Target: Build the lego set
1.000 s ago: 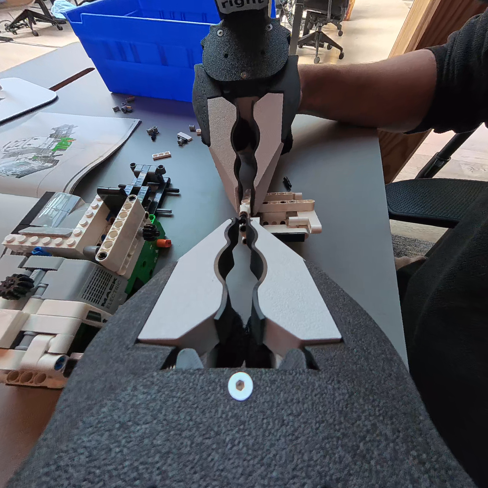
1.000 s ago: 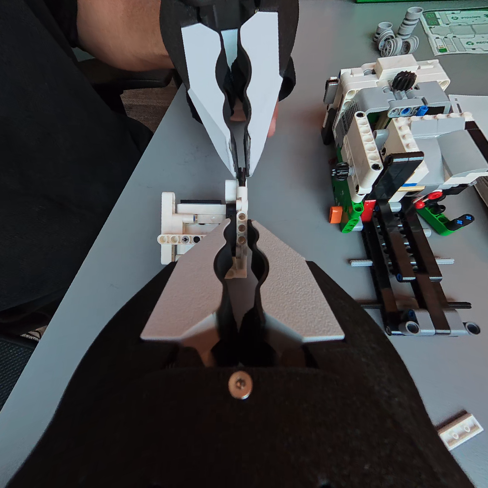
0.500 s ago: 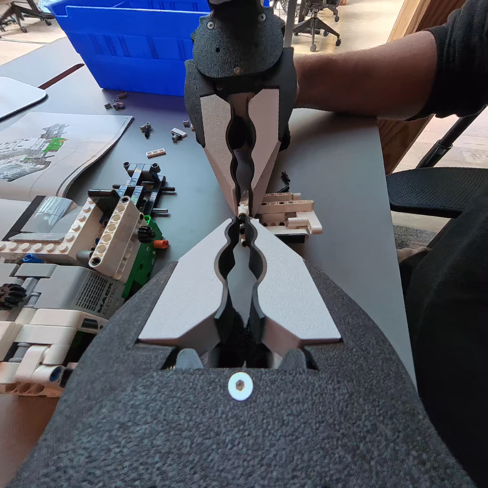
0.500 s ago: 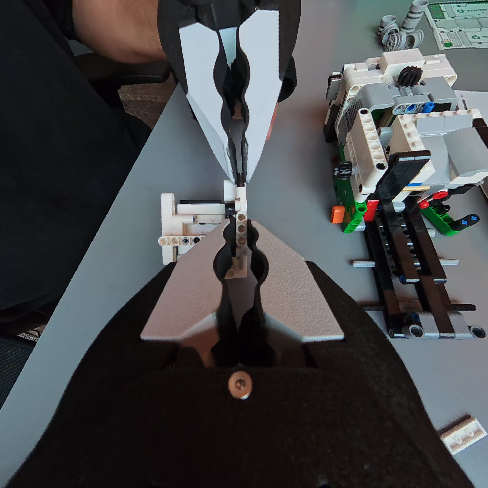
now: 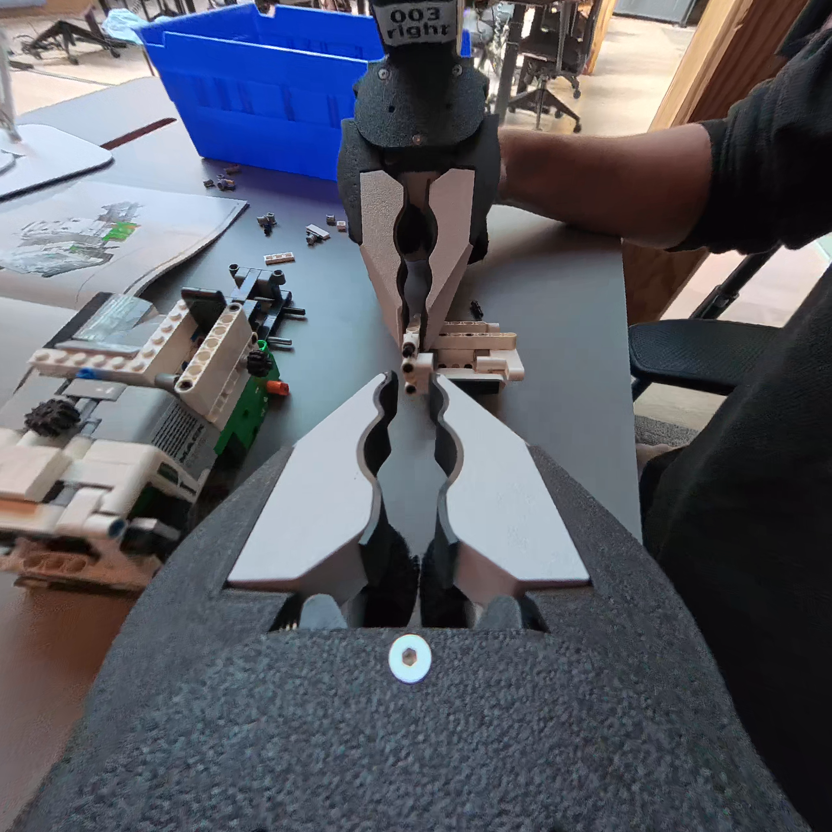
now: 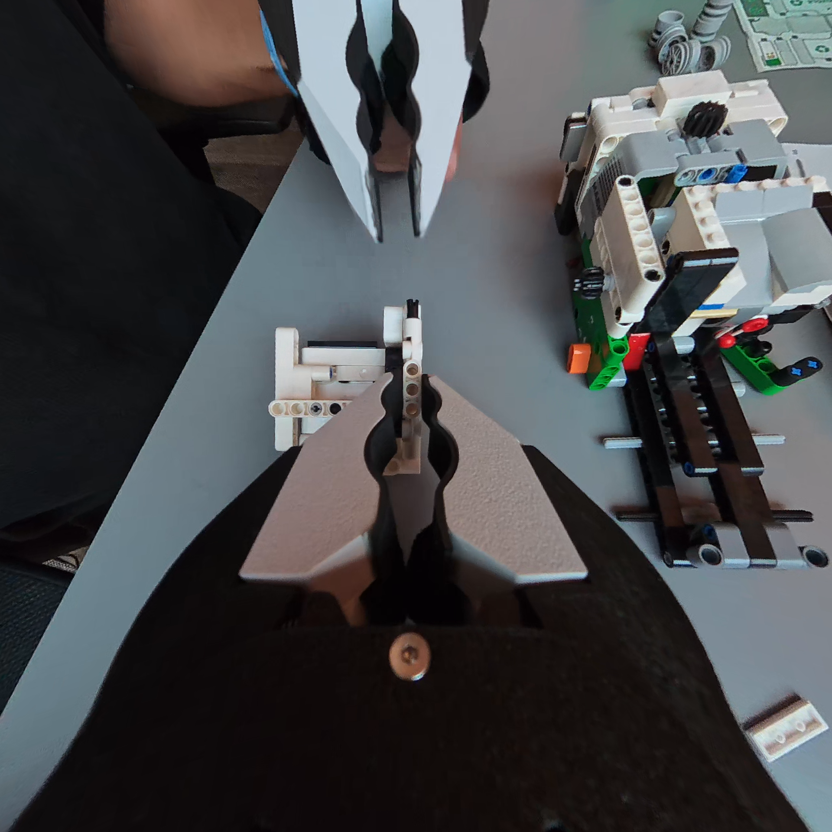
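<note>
A small white lego sub-assembly (image 6: 333, 373) lies on the grey table near its edge; it also shows in the left wrist view (image 5: 477, 355). My right gripper (image 6: 409, 378) is shut on a white holed beam (image 6: 412, 396) at the assembly's end. A black pin (image 6: 412, 307) sticks out of that end. My left gripper (image 5: 415, 380) is open and empty, a short way back from the pin; the right wrist view shows it (image 6: 397, 235) clear of the assembly. The right gripper (image 5: 416, 333) faces it across the assembly.
The partly built white, grey and green truck (image 6: 675, 216) with its black frame (image 6: 702, 450) stands beside the assembly. A blue bin (image 5: 270, 99), an instruction booklet (image 5: 90, 234), small loose parts (image 5: 315, 232), grey wheels (image 6: 689, 45) and a loose white plate (image 6: 788, 734) lie around. The gap from one gripper's tips to the other's is roughly 6 cm.
My left gripper has opened and drawn back from the assembly, leaving the black pin in it. The right gripper keeps its hold on the beam.
</note>
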`<control>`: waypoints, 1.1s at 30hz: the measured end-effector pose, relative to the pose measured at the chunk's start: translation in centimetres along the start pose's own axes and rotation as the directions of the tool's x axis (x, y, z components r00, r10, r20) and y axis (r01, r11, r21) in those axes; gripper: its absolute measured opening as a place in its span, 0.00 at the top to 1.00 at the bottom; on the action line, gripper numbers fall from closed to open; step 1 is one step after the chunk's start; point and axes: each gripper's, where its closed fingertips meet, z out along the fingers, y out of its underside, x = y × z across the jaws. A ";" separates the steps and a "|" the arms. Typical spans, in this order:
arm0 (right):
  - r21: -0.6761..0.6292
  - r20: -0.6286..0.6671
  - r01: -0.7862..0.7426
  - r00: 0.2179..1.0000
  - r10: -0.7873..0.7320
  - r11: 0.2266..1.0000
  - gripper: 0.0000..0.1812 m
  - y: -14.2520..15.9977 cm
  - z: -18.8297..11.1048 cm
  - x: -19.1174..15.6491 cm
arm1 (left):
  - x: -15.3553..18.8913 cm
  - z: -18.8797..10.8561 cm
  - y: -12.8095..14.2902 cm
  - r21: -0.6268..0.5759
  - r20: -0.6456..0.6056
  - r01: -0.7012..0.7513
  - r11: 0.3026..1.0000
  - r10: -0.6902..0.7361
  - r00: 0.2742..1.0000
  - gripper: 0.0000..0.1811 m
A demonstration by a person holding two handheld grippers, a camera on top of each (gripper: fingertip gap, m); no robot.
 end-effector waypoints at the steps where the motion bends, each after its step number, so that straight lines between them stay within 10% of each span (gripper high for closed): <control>1: 0.012 0.005 -0.004 1.000 0.004 1.000 0.97 -0.2 -0.1 0.0 | 0.0 -0.6 -0.1 0.018 0.014 0.012 1.000 -0.012 1.000 0.93; 33: 0.059 -0.005 -0.077 0.997 0.077 0.995 0.97 -0.8 -0.6 0.6 | -0.3 -3.3 -1.3 0.171 0.129 -0.017 0.985 -0.006 0.992 0.91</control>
